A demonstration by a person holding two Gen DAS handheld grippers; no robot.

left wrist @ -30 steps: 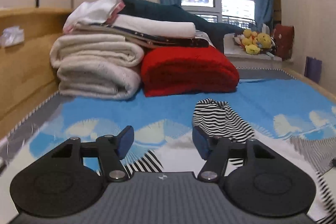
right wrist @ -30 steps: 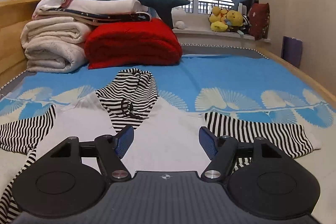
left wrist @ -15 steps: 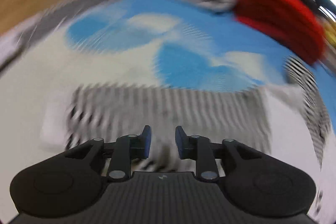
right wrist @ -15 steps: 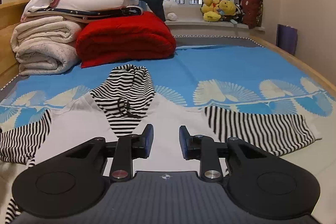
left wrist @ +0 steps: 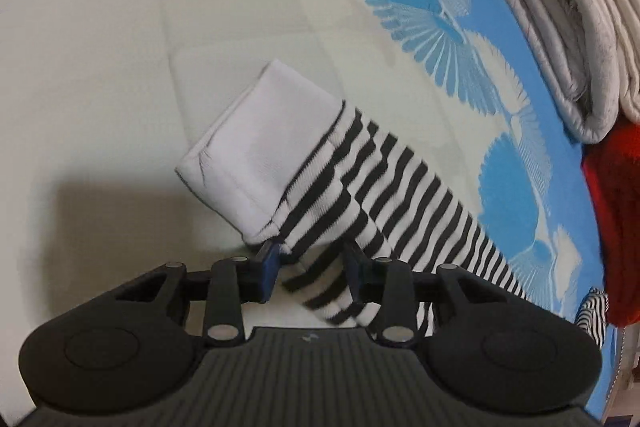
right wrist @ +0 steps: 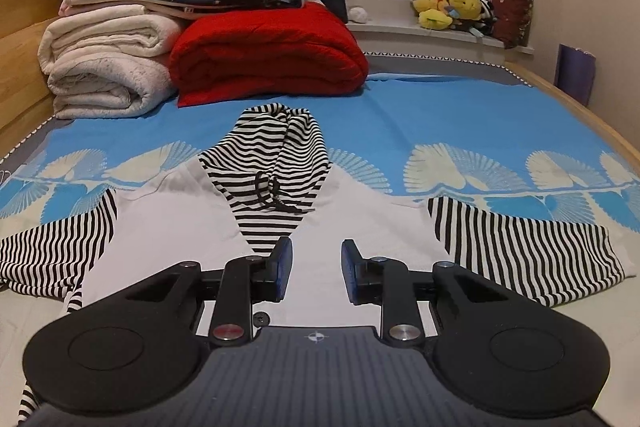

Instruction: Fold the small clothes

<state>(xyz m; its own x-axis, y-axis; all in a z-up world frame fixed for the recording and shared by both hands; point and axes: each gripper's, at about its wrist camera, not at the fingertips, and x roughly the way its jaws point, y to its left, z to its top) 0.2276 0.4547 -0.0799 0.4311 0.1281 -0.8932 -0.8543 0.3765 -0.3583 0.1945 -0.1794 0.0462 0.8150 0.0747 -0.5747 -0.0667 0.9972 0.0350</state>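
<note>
- While its jaws stand partly apart, the left gripper (left wrist: 310,267) straddles the striped sleeve (left wrist: 360,187) near its white cuff (left wrist: 260,143); grip uncertain
- Right gripper (right wrist: 316,269) hovers narrowly parted, holding nothing, above the hoodie (right wrist: 192,219) spread on the bed (right wrist: 460,123)

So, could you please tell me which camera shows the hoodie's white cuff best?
The left wrist view: the cuff fills mid-frame, just beyond the left gripper, whose fingers straddle the striped sleeve. The right wrist view shows that sleeve only at its left edge, cuff indistinct.
</note>
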